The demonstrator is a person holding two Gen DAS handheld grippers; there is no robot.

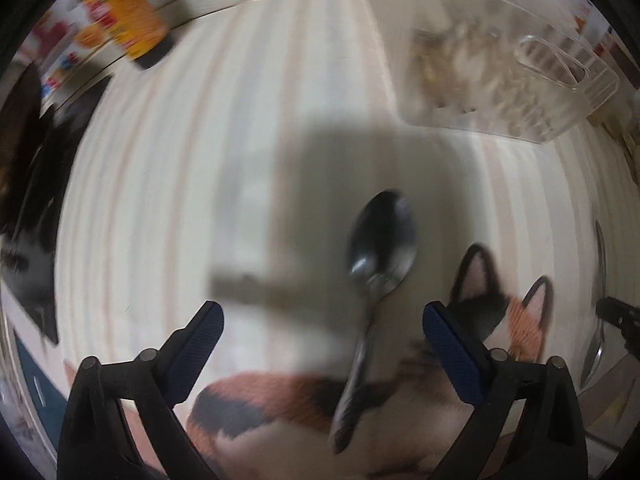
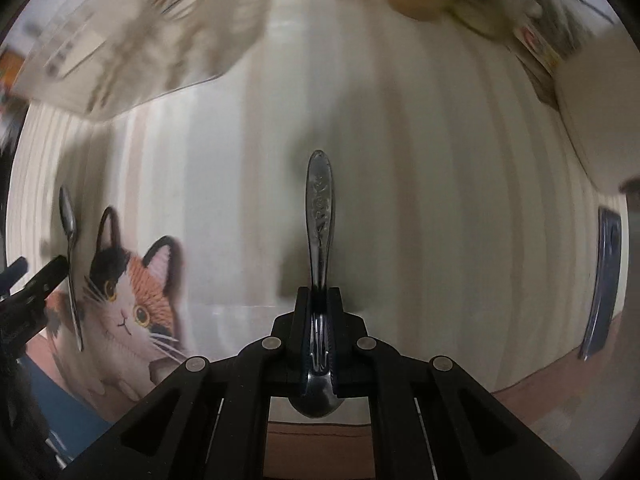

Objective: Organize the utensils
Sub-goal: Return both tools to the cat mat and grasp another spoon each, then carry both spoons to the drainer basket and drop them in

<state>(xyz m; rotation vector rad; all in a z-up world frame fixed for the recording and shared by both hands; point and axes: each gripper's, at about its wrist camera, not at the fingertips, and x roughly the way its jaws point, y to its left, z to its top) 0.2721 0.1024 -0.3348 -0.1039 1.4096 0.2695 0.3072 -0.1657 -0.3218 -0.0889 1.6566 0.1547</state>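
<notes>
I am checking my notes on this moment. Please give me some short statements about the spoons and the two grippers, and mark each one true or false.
1. The right gripper is shut on a spoon. True.
2. The left gripper is shut on a spoon. False: its jaws stand wide open, and the spoon on the cloth lies between them, untouched.
3. The cloth shows a cat. True.
4. The held spoon's bowl points away from the right gripper. False: the handle points away; the bowl is at the gripper's base.
5. The clear tray is blurred. True.
</notes>
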